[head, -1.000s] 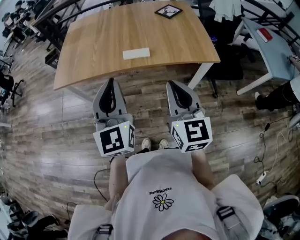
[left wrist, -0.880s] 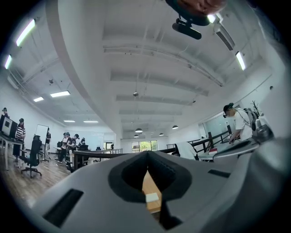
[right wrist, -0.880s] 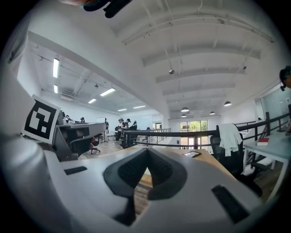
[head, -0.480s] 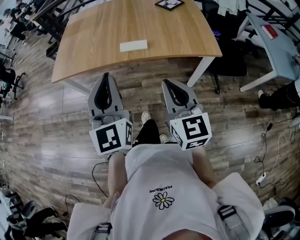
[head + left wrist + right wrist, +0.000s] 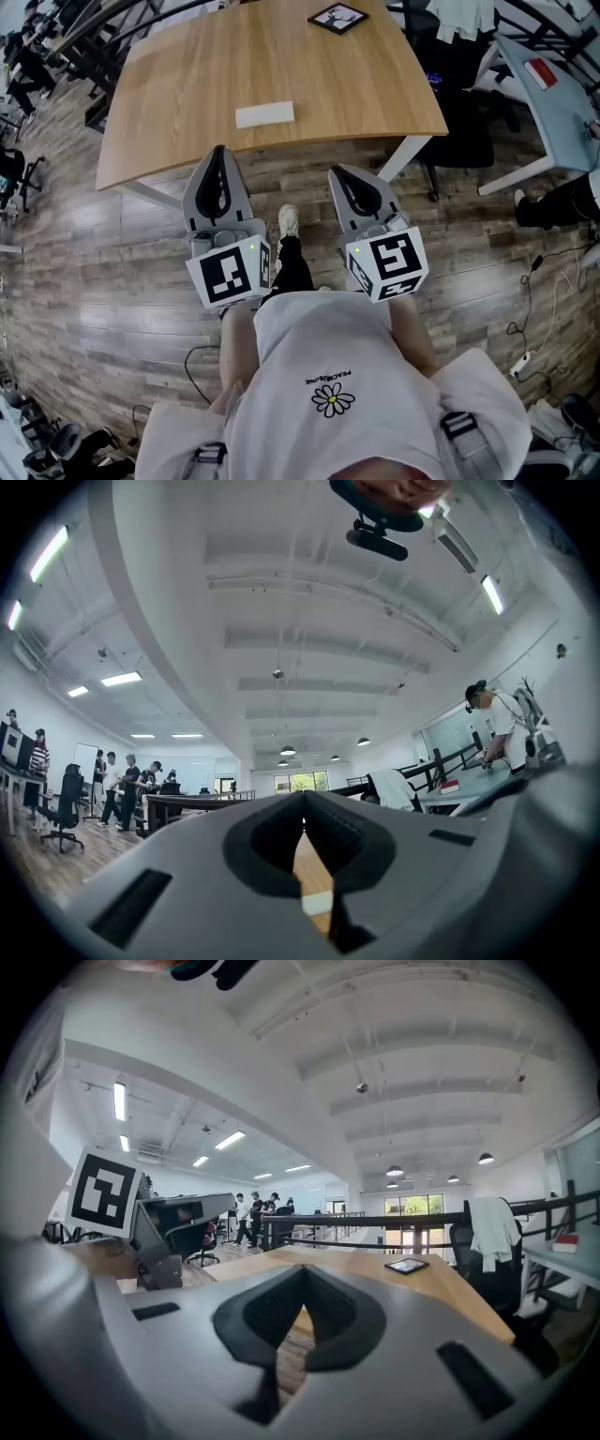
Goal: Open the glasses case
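**A:** Where is the glasses case?

**B:** The white glasses case (image 5: 264, 114) lies flat on a light wooden table (image 5: 319, 75). It is close to the table's near edge, a little left of the middle, and it looks closed. A black-framed square (image 5: 337, 18) sits by the far right corner, well apart from the case.

**A:** And the grippers?

**B:** Both are held in the air short of the table's near edge, above a wood-plank floor (image 5: 112, 253). The left gripper (image 5: 219, 150) and the right gripper (image 5: 337, 172) each have their jaws pressed together with nothing between them. Neither touches the case. The left one points roughly toward it.

**A:** What is the room like?

**B:** It is an open office with a white ceiling and strip lights. A group of people (image 5: 122, 782) stands far off in the left gripper view. A grey desk (image 5: 553, 112) stands to the table's right. A black chair (image 5: 464, 131) draped with a white garment (image 5: 489, 1224) is beside the table's right edge.
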Tool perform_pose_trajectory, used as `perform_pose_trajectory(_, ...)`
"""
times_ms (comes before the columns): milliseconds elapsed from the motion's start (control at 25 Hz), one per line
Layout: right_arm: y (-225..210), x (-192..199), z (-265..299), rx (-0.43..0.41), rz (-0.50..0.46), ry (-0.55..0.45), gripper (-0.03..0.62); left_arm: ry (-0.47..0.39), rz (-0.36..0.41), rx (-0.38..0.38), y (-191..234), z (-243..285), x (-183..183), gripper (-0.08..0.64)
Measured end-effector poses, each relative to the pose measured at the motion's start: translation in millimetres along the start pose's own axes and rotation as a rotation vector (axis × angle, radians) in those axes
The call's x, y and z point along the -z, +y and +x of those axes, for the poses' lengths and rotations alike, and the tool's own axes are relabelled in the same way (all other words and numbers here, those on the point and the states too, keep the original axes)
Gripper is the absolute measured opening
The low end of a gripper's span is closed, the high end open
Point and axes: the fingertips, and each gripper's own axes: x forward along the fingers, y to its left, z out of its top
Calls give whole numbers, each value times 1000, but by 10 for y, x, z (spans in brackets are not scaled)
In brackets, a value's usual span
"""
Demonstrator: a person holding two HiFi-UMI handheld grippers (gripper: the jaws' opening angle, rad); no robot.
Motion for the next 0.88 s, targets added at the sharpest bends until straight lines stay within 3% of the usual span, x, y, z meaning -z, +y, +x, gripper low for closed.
perform_pose_trajectory(160, -148, 32, 372, 3, 78, 8, 6, 5, -43, 3, 133, 377, 118, 17)
perform_pose_trajectory(360, -326, 59, 952, 40, 83, 35, 6, 32, -59, 22, 391, 923, 376, 17)
perform_pose_trajectory(680, -808, -164, 2097, 105, 50, 56, 6, 34, -34, 95, 776, 2092, 582, 17)
perform_pose_trajectory(880, -977, -360, 2687, 151, 0, 60, 6, 19, -74, 127, 1049, 2687, 576, 17)
